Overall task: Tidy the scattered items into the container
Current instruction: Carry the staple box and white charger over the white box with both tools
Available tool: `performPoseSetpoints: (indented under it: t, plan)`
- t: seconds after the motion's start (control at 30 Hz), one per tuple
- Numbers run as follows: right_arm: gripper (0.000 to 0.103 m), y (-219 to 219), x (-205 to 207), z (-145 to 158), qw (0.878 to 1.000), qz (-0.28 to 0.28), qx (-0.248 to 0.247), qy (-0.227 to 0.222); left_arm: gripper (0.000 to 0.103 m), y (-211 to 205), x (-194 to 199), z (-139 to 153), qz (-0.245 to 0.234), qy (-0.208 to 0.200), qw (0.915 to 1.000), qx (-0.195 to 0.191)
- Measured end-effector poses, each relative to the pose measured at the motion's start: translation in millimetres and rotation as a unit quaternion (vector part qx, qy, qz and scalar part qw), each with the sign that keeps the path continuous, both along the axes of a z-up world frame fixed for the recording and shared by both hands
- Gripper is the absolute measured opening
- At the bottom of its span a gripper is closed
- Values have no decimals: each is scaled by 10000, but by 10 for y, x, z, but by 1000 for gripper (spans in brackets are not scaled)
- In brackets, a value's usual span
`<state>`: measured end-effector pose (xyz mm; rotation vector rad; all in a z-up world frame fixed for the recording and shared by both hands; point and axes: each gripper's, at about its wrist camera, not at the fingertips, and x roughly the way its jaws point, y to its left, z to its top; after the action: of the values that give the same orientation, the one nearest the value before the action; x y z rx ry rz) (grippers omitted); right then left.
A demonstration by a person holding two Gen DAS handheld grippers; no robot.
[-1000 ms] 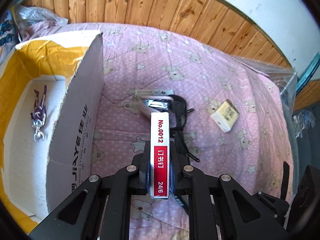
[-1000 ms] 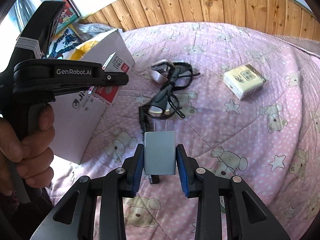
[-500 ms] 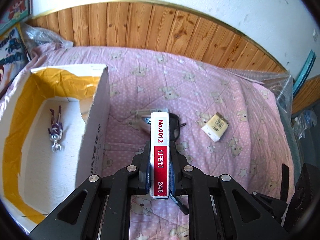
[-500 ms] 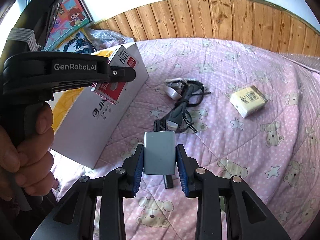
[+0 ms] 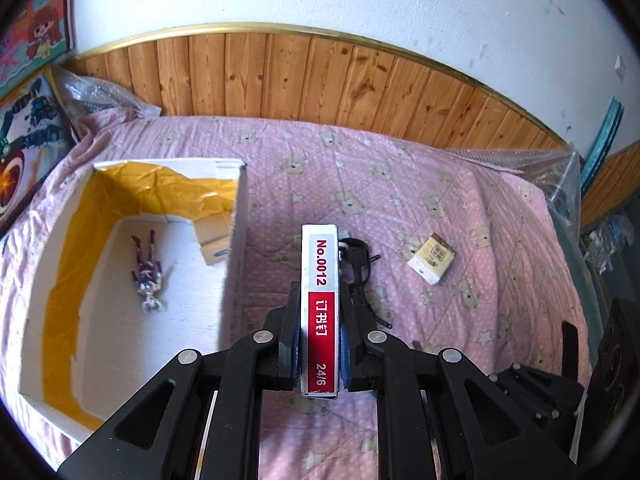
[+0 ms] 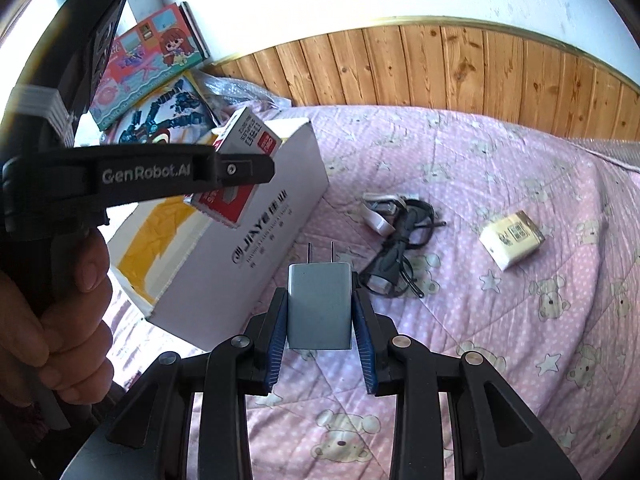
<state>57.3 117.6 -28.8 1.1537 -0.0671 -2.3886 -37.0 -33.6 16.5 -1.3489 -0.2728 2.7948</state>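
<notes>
My left gripper [image 5: 320, 344] is shut on a red and white staple box [image 5: 320, 304], held high above the bed to the right of the open white cardboard box [image 5: 236, 216]. The box holds a small purple figure [image 5: 147, 272] and a small carton [image 5: 214, 240]. My right gripper [image 6: 320, 320] is shut on a grey plug adapter [image 6: 320, 304], prongs forward, held above the bed near the box's side [image 6: 256, 248]. The left gripper [image 6: 244, 168] with its staple box [image 6: 240, 168] shows in the right wrist view above the box's opening.
On the pink quilt lie a black cable bundle [image 6: 400, 248] with a white piece [image 6: 378, 212] and a small cream box [image 6: 512, 240], also in the left wrist view [image 5: 434, 258]. Wood panelling [image 5: 320, 76] runs behind the bed. Picture boxes [image 6: 160, 68] lean at the left.
Both grippers have risen with their loads, so the bed looks farther away. The left gripper with the staple box now stands over the box's edge in the right wrist view.
</notes>
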Motion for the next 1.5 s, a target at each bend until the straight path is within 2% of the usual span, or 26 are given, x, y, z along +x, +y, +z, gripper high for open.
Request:
performPoseSetpoints:
  t: [0.43,0.9,1.13,1.5]
  plan:
    - [33,-218,110,181,9991,297,-206,198,15,-339,339,192,-108,31,9996,-269]
    - [33,-567,199,451,9974,559,-319,334,15,-1047,404,132,576,107,9970,505]
    - [33,-777,164,467,9970,674,-237,293,15,-1331,435,66,796,79,9941,737]
    - [33,-1271,24,538,9945,969,-154,360,15,-1784,415,-119,1178,-145,9888,904]
